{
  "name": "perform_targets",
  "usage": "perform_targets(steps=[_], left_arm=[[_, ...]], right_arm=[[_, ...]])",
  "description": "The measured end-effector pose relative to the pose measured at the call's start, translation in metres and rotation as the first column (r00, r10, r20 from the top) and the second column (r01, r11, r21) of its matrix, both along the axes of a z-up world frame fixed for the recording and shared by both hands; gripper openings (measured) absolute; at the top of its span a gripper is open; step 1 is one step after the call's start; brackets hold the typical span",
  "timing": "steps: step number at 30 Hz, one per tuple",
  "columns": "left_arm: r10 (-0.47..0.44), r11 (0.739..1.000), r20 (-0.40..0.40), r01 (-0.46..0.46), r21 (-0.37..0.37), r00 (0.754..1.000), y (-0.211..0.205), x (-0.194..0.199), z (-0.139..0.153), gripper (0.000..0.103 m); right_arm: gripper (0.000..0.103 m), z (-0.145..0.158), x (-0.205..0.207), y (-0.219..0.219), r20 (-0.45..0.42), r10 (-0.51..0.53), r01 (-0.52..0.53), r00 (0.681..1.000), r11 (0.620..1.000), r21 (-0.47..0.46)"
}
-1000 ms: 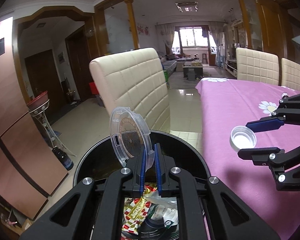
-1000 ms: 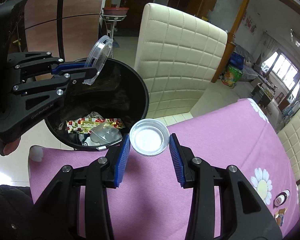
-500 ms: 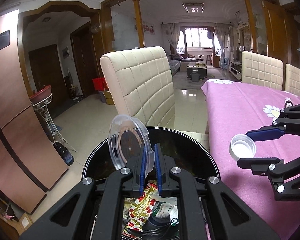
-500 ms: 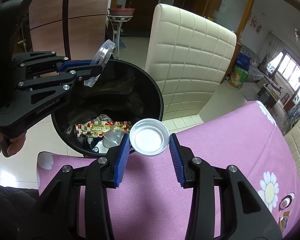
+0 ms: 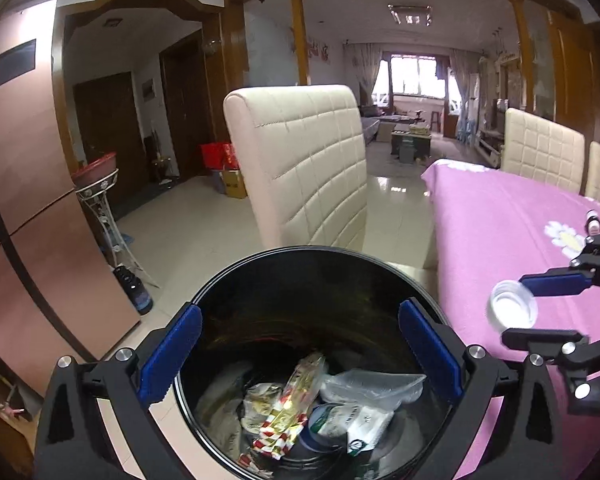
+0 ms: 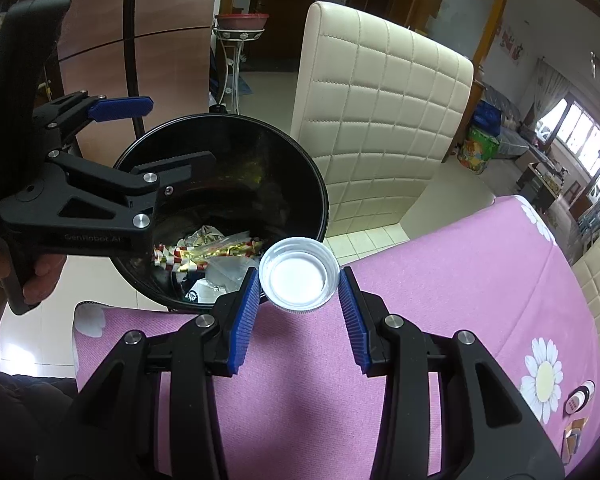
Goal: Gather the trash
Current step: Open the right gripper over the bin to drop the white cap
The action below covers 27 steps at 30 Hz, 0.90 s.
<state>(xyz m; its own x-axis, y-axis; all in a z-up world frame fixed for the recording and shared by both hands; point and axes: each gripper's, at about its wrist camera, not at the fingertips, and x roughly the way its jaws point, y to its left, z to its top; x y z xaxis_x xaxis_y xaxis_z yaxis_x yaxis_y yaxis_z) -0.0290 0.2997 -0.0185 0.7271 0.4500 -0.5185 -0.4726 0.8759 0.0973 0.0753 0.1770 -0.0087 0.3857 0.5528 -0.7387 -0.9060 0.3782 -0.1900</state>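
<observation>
A black round trash bin (image 5: 312,252) stands on the floor beside the table, holding a red-and-white striped wrapper (image 5: 288,420) and clear plastic packaging (image 5: 372,384). My left gripper (image 5: 300,312) hangs over the bin's mouth, its jaws opening wide with nothing between them. From the right wrist view, that left gripper (image 6: 156,136) sits at the bin (image 6: 260,168) on its left side. My right gripper (image 6: 299,276) is shut on a white plastic cap (image 6: 298,282), held hollow side up above the table edge next to the bin. The cap (image 5: 513,309) also shows in the left wrist view.
A cream quilted chair (image 5: 308,168) stands right behind the bin. The table under a pink flowered cloth (image 6: 420,280) carries small items at its far right (image 6: 578,400). A metal plant stand (image 5: 96,184) and a dark bottle (image 5: 134,292) stand on the floor at left.
My left gripper was shut on a clear round lid; its jaws have sprung wide and the lid is gone from them. The right gripper still grips the white cap.
</observation>
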Motion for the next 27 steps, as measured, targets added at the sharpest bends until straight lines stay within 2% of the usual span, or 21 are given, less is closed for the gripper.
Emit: perform_targets(steps=[9, 27], left_arm=[[0.031, 0.998, 0.006, -0.031, -0.061, 0.999, 0.016, -0.009, 0.0, 0.096], [0.103, 0.99, 0.018, -0.101, -0.095, 0.995, 0.038, -0.04, -0.002, 0.096]], right_arm=[[0.042, -0.002, -0.004, 0.007, -0.009, 0.009, -0.009, 1.0, 1.0, -0.006], [0.042, -0.003, -0.021, 0.058, 0.0, 0.089, -0.089, 0.996, 0.996, -0.011]])
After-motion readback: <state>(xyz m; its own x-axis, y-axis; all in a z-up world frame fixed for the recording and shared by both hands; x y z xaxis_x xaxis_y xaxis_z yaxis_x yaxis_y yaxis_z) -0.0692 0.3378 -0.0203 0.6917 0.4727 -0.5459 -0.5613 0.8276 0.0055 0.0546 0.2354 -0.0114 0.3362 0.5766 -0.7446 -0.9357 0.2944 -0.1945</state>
